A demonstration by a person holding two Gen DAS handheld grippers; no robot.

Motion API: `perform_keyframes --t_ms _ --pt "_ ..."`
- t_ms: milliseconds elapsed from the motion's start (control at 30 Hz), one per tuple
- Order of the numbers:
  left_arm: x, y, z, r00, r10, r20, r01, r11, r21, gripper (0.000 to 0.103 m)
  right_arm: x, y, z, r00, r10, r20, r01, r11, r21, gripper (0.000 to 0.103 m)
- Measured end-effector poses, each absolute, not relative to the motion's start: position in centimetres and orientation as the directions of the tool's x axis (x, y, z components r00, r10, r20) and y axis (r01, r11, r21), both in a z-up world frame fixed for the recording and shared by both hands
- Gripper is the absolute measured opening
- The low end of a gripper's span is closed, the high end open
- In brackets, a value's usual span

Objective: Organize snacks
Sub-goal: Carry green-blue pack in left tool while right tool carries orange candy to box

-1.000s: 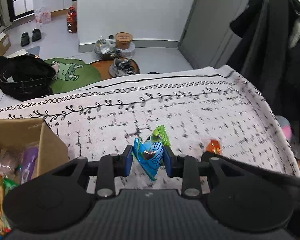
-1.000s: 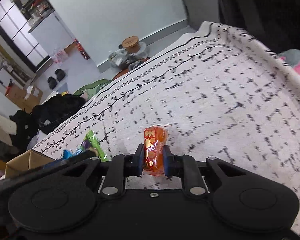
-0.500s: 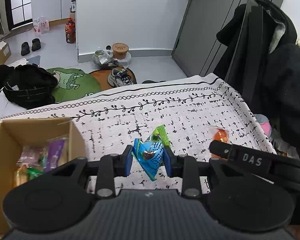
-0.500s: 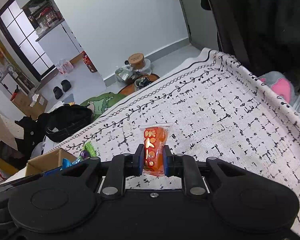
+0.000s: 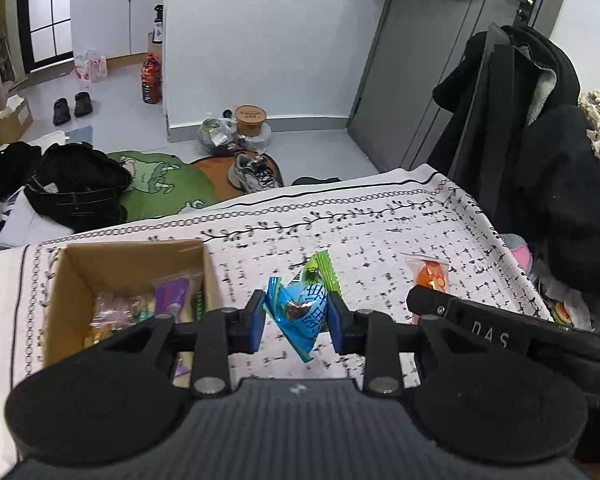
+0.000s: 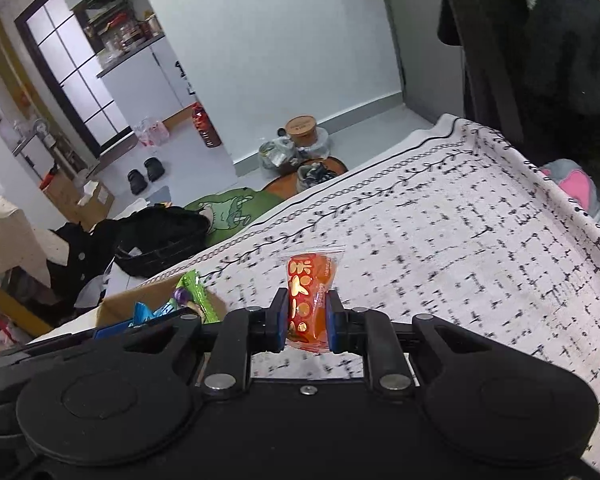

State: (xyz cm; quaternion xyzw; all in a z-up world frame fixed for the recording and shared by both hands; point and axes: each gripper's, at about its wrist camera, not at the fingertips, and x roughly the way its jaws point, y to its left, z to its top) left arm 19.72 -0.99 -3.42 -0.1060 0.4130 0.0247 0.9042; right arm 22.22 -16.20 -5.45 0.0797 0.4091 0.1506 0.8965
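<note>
both grippers have lifted off the tabletop (image 5: pixel 400 232) and swung toward the box (image 5: pixel 76 276), which now shows far more fully in the left view than a second ago. the left gripper (image 5: pixel 296 318) has its jaws closed on a blue packet (image 5: pixel 300 312) (a green one seems pinched alongside); the right gripper (image 6: pixel 306 316) clamps an orange packet (image 6: pixel 310 292). likely next: drop both into the box.

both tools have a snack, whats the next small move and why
Probably carry the left tool, shut on the blue and green snack packet, leftward over the open cardboard box, which already holds snacks. The right tool grips the orange snack packet and can follow.
</note>
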Motion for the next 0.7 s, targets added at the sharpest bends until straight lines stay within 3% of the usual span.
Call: perform_keyframes --t_ms 700 --pt "16.5 9.0 -1.8 0.673 0.028 -0.739 -0.234 0.956 -0.177 0.031 20.3 -9.5 -4.2 0.610 0.398 -0.685 -0.283 0.917 0.281 0.018"
